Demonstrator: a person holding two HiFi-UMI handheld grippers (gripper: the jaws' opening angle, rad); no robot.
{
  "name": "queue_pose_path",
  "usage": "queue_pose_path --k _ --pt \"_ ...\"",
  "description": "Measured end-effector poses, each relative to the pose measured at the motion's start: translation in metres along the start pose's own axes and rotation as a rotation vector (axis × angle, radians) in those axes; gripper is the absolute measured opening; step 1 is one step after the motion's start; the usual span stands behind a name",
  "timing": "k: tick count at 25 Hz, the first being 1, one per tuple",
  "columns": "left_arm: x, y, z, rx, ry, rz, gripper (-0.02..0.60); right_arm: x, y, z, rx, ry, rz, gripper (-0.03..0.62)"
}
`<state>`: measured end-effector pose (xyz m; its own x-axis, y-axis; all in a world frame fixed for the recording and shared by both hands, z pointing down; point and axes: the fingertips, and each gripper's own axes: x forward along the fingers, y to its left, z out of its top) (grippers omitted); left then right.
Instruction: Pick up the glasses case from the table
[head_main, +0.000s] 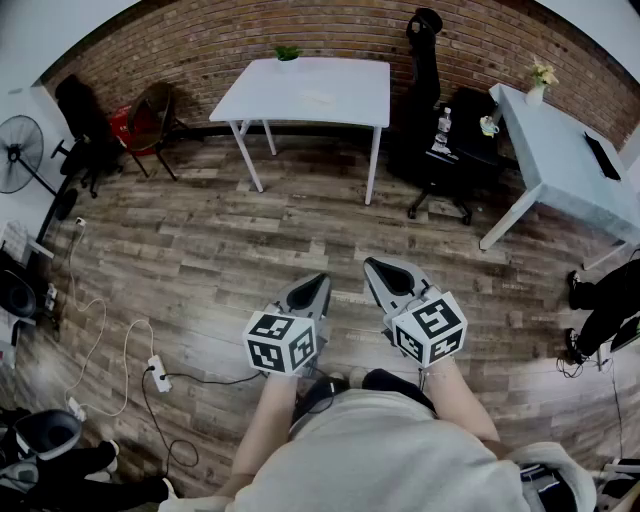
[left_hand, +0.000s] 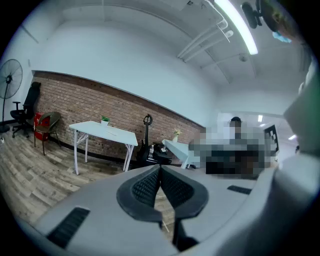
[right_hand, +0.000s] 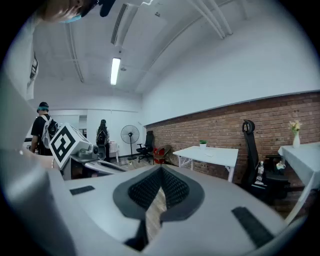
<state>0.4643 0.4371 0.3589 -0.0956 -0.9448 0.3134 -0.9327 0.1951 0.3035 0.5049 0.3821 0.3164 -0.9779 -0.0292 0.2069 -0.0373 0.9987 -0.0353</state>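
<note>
A white table (head_main: 300, 85) stands far ahead by the brick wall, with a small green plant (head_main: 287, 53) on it. A pale flat thing (head_main: 318, 97) lies on its top, too small to tell as the glasses case. My left gripper (head_main: 320, 282) and right gripper (head_main: 372, 266) are held side by side over the wooden floor, well short of the table. Both are shut, pads together, with nothing between them. In the left gripper view the left gripper (left_hand: 160, 168) points toward the table (left_hand: 105, 131). In the right gripper view the right gripper (right_hand: 161, 171) does too, table (right_hand: 210, 152) beyond it.
A second white table (head_main: 560, 160) with a flower vase stands at the right. A black office chair (head_main: 440, 140) is between the tables. More chairs (head_main: 140, 125) and a fan (head_main: 18, 150) are at the left. Cables and a power strip (head_main: 158, 375) lie on the floor.
</note>
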Motion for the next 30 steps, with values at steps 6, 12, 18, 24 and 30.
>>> queue_pose_path --k 6,12,18,24,30 --pt "-0.001 0.008 0.004 0.026 0.023 0.033 0.008 0.002 0.001 0.000 0.023 0.003 0.003 -0.002" --pt "0.002 0.010 -0.001 0.036 0.047 0.048 0.008 0.003 0.006 -0.007 0.018 0.021 0.026 -0.002" --pt "0.008 0.008 0.006 0.047 0.027 0.039 0.008 0.003 -0.005 0.000 0.050 -0.028 -0.003 -0.002" --pt "0.021 -0.003 0.003 0.051 0.011 0.025 0.008 -0.001 -0.011 -0.008 0.062 -0.029 0.027 -0.002" --pt "0.042 -0.013 -0.009 0.041 0.038 0.045 0.008 -0.007 -0.023 -0.025 0.078 -0.013 0.065 -0.002"
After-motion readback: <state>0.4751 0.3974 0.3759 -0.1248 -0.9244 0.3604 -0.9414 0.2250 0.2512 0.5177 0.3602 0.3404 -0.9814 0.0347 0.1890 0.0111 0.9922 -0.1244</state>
